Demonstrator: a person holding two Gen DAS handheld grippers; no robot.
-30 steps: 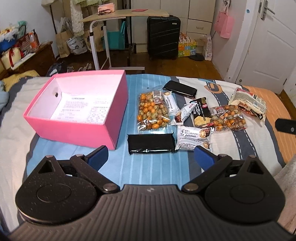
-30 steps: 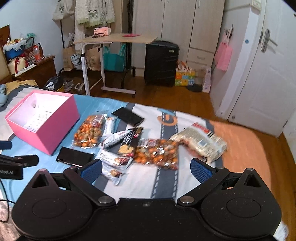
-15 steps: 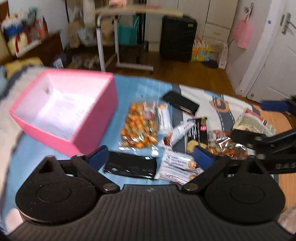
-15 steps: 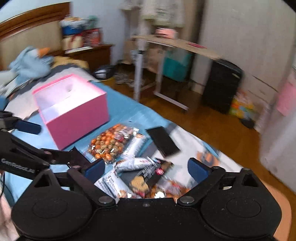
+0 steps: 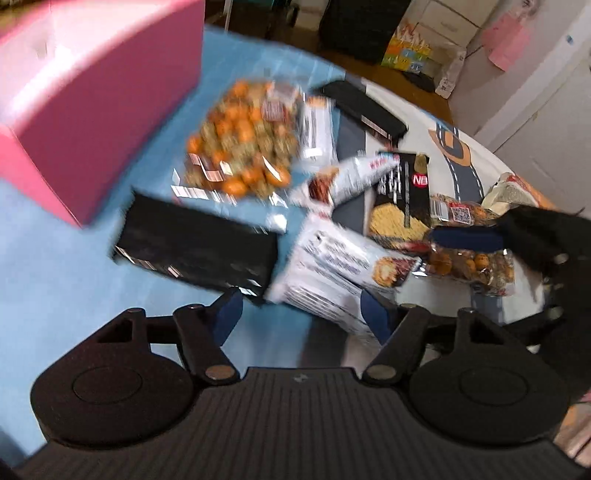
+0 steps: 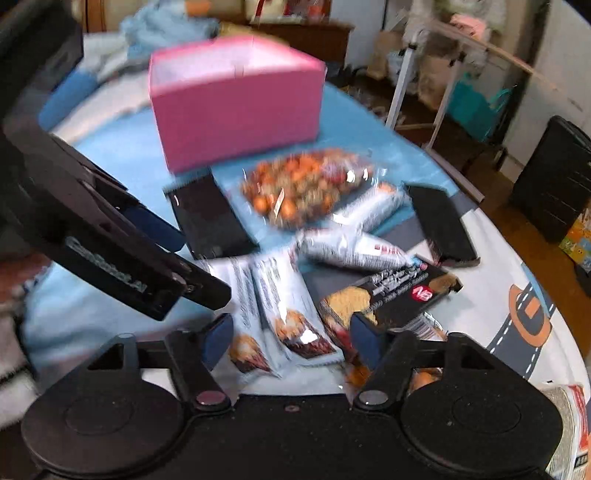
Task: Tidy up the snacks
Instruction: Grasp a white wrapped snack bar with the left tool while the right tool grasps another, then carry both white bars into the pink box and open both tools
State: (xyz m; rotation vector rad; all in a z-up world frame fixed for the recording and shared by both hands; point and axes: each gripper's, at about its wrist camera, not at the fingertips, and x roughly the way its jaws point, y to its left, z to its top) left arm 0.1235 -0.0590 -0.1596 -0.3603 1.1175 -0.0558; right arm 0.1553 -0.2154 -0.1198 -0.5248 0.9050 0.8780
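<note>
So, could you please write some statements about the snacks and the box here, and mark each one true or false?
1. The pink cardboard box stands on the blue bedspread. True.
2. The clear bag of orange and green round snacks is inside the box. False: it lies on the bedspread beside it.
3. The flat black foil packet lies near the box. True.
4. The left claw holds a packet. False: nothing is gripped; its jaws are closing.

I'm in a home bedroom; a blue road-print bedsheet [image 6: 517, 306] under me; a wooden headboard [image 6: 110, 14]; a black hard-shell suitcase [image 6: 554, 177] by white wardrobe doors [image 5: 546, 110].
</note>
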